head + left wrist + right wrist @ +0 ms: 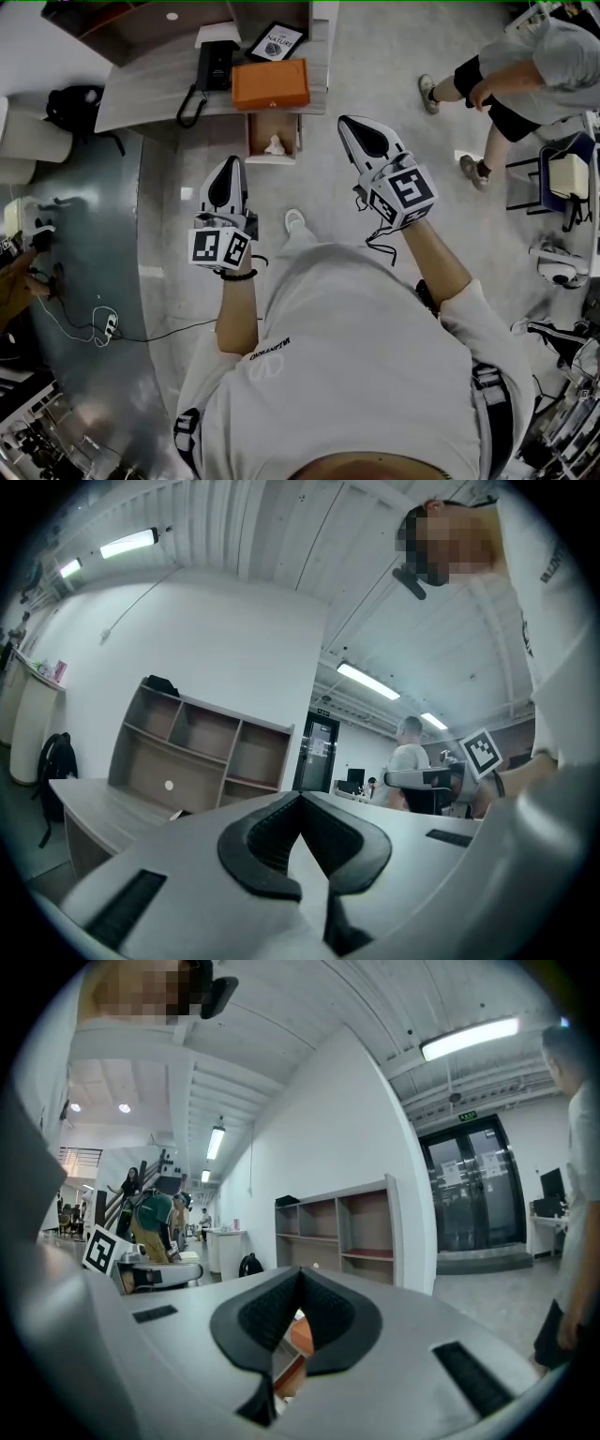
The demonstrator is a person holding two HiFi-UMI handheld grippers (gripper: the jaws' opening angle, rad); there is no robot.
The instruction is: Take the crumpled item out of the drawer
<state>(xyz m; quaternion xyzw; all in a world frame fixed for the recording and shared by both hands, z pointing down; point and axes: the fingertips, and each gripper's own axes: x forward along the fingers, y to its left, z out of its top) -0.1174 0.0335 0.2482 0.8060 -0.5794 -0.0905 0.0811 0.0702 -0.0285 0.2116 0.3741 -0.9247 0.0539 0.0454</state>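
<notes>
The left claw (229, 169) and the right claw (352, 127) are both sitting closed and empty. The crumpled item (275, 145) is lying in the open drawer (281, 127), between them, not touching. Opening one claw early and descending straight, clear of the drawer walls, is looking best.

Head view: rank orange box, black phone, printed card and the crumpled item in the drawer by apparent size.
1. orange box
2-3. black phone and printed card: they look about alike, so they are not ranked
4. crumpled item in the open drawer, clearly smallest
</notes>
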